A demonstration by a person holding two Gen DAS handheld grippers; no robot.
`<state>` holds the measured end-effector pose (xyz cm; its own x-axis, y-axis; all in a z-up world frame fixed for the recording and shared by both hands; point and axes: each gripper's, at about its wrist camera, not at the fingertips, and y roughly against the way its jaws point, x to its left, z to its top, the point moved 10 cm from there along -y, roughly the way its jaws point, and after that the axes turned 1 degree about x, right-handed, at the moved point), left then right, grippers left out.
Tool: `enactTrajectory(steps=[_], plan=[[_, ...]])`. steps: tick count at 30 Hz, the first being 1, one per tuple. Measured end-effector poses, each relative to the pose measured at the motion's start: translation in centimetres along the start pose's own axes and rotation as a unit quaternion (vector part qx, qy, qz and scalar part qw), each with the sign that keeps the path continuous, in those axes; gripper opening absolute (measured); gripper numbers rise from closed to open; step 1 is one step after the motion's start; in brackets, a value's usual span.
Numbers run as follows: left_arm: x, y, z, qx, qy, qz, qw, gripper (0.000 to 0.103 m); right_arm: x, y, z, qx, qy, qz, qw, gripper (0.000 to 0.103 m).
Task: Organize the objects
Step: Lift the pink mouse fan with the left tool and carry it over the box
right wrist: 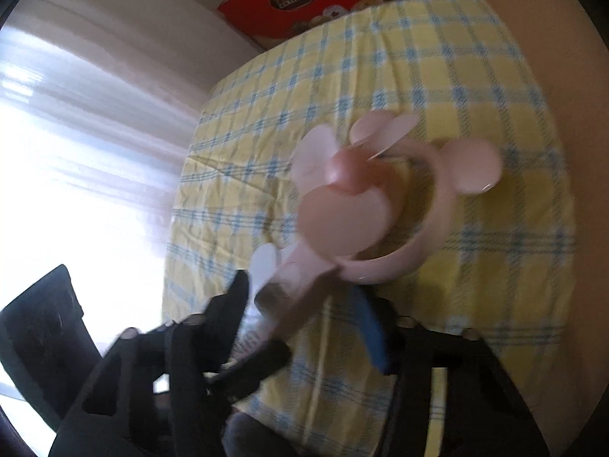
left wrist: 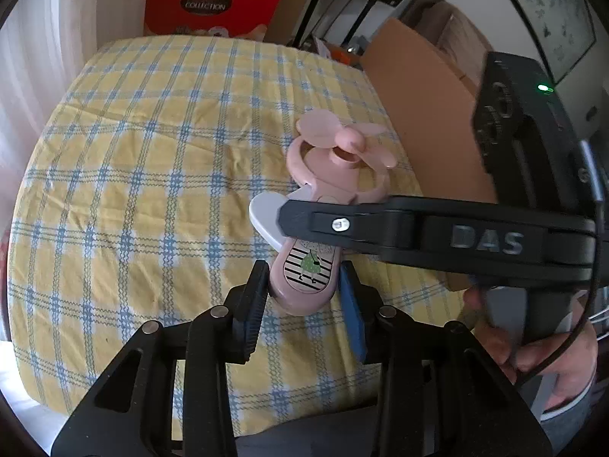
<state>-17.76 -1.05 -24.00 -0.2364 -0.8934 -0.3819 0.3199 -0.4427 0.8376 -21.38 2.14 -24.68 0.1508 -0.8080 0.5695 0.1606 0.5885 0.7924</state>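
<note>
Both tongs close on one pink handheld fan (left wrist: 323, 205). Seen from the left wrist, the left gripper (left wrist: 306, 278) has its black pad (left wrist: 255, 297) and blue pad (left wrist: 352, 304) against the two sides of the fan's handle base, so it is clamped on the fan. From the same view the right gripper (left wrist: 289, 224) reaches in from the right, its black finger marked "DAS" lying across the upper handle; the right wrist view, which is blurred, shows the handle running between that gripper's dark finger and blue pad (right wrist: 371, 327), gripped there too.

Soft pink blades sit on a rounded hub inside a pink ring guard with round ears. A white flat tab (left wrist: 266, 219) sticks out at the neck. The handle carries an oval sticker (left wrist: 310, 266) with black stripes and a small green figure. Held in the tongs, the fan hangs above the cloth, near its right edge as the left wrist sees it.

Below lies a yellow tablecloth (left wrist: 133, 175) checked in blue and white, slightly creased, over a rounded table. A bright curtained window (right wrist: 76, 152) fills the left side. Behind the table stands a red box (left wrist: 213, 3) lettered "COLLECTION" against cardboard. A brown cardboard panel (left wrist: 418, 114) leans along the right edge. A person's hand (left wrist: 533, 346) grips the right tool's handle, and that tool hides part of the fan's neck from the left camera.
</note>
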Motion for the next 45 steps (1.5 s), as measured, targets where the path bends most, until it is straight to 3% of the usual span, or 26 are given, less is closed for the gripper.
enactTrajectory(steps=[8,22,33,45], plan=[[-2.0,2.8,0.7,-0.031,0.003,-0.018,0.9993,0.032,1.4,2.2,0.0,-0.024,0.023,0.002,0.999,0.039],[-10.2,7.8,4.6,-0.103,-0.050,-0.025,0.9932,0.031,3.1,12.6,1.9,-0.111,0.066,0.005,0.992,0.039],[-18.5,4.3,5.7,-0.088,-0.103,-0.047,0.9897,0.031,-2.8,18.5,2.7,-0.152,0.026,-0.014,0.988,0.039],[-24.8,-1.4,5.9,-0.055,-0.147,-0.030,0.9871,0.032,-10.8,21.7,3.4,-0.171,-0.031,-0.029,0.984,0.039]])
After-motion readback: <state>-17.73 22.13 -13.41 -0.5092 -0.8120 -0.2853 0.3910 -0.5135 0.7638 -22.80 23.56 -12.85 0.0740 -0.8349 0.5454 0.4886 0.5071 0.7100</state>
